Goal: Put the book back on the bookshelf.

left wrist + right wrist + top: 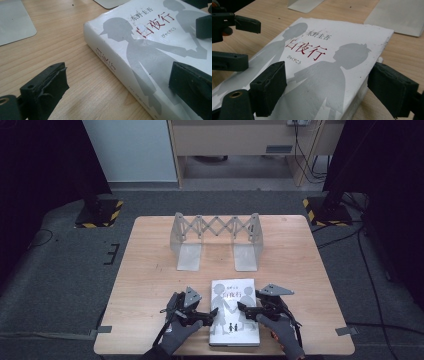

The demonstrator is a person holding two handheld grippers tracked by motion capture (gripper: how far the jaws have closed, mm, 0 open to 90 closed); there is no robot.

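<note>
A: Where is the thick white paperback book (pixel 234 312) with grey silhouettes and red characters on its cover found?

B: It is laid flat, cover up, on the pale wooden table (pixel 150 270), close to the near edge. Everything else can be placed from the book: the grey metal expanding bookend rack (pixel 216 240) is stood well beyond the book's far end, upright, with its two flat base plates pointed toward the book.

A: How is the left gripper (pixel 212 314) set against the book?

B: It is held at the book's left long side, the spine side. Its jaws are spread wide; one black pad (pixel 47 87) is seen over bare wood just beside the spine, the other pad (pixel 192 85) over the cover. No pressing on the book can be made out.

A: And the right gripper (pixel 241 309)?

B: It is held at the book's right long side. Its jaws are also parted, one pad (pixel 270 87) placed over the cover and the other pad (pixel 392 87) outside the book's page edge, so that edge is straddled. Whether the pads are touching the book cannot be told.

A: Are the two grippers close together?

B: Their tips are pointed toward each other over the book's cover, near but apart.
</note>
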